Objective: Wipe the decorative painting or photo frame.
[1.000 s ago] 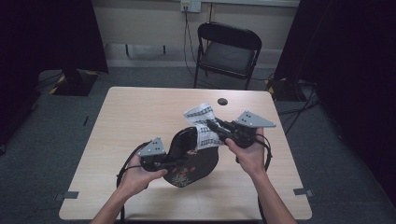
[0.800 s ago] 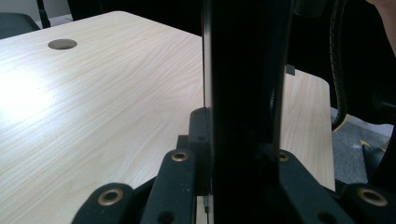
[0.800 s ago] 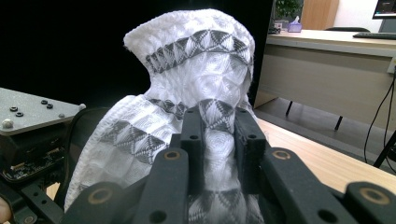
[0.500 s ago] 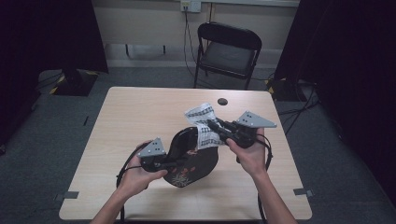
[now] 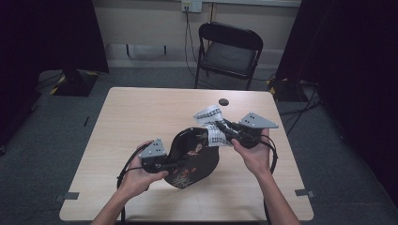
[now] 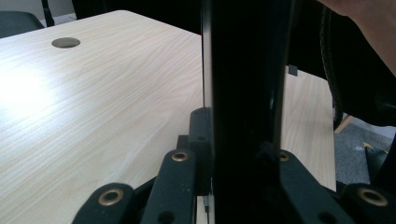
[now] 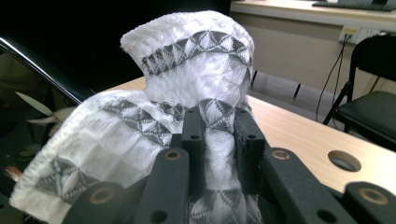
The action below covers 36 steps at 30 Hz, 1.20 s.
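**Cloth at the plate's upper rim, plate gripped at its near edge**

High view: the left tool (image 5: 162, 161) pinches the near-left edge of a black plate (image 5: 195, 161) with a floral pattern, holding it tilted above the desk (image 5: 141, 112). The right tool (image 5: 225, 132) pinches a bunched white cloth (image 5: 211, 124) with a grey geometric pattern, and the cloth lies against the plate's upper right rim. So the plate sits down and to the left of the right tool, between the two hands. Its long face runs diagonally from the left hand towards the right. The right hand is the one nearer the part likely to be wiped next.

Left gripper view: the plate's dark edge (image 6: 247, 93) stands upright between the jaws, which are pressed together on it. Beyond it the pale desk top (image 6: 93, 93) stretches away, with a round cable hole (image 6: 65, 42) far off.

Right gripper view: the jaws are closed on a fold of the cloth (image 7: 196, 84), which billows above and to the left of them. The plate's glossy rim (image 7: 42, 65) shows at the left, just beside the cloth. A folding chair (image 7: 373, 102) stands behind the desk. A wipe would probably travel leftwards and down across the plate's face.
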Available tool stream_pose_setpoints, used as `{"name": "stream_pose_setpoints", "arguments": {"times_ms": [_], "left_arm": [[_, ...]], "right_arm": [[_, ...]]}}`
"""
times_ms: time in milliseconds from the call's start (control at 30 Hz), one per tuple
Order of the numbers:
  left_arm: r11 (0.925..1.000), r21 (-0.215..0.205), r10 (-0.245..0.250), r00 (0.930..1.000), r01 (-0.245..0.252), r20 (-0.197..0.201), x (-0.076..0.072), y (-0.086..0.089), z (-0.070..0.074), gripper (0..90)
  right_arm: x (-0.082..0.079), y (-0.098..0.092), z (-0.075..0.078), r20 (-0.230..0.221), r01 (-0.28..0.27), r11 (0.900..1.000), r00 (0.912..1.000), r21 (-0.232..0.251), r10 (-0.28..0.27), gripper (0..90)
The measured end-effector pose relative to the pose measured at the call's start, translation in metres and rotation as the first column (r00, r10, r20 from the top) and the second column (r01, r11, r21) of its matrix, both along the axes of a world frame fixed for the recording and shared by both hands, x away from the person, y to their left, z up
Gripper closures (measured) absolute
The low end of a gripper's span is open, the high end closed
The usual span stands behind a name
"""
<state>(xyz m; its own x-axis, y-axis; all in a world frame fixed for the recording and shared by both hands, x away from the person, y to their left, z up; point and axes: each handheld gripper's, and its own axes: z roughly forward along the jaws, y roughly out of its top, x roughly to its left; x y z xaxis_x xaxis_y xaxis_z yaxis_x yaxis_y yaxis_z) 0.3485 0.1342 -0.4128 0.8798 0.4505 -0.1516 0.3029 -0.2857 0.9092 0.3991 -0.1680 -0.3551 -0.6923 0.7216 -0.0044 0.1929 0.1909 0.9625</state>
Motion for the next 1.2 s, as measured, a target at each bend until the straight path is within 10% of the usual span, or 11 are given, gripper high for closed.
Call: {"name": "stream_pose_setpoints", "arguments": {"times_ms": [400,600,1200], "left_arm": [[0.9996,0.026,-0.004,1.0,0.004,0.004,-0.002,-0.002,0.002,80.7],[0.9999,0.016,-0.002,1.0,0.002,-0.001,-0.002,-0.002,0.002,80.8],[0.9998,0.001,0.021,0.9996,-0.021,-0.017,-0.002,-0.001,0.0,80.7]], "right_arm": [[-0.027,0.028,0.021,0.114,-0.086,0.996,0.99,0.028,0.083,78.8],[-0.028,0.029,0.023,0.096,-0.137,0.986,0.9872,0.098,0.127,78.6],[-0.005,-0.007,0.0,-0.014,-0.003,1.0,0.9999,0.007,0.003,78.5]]}}
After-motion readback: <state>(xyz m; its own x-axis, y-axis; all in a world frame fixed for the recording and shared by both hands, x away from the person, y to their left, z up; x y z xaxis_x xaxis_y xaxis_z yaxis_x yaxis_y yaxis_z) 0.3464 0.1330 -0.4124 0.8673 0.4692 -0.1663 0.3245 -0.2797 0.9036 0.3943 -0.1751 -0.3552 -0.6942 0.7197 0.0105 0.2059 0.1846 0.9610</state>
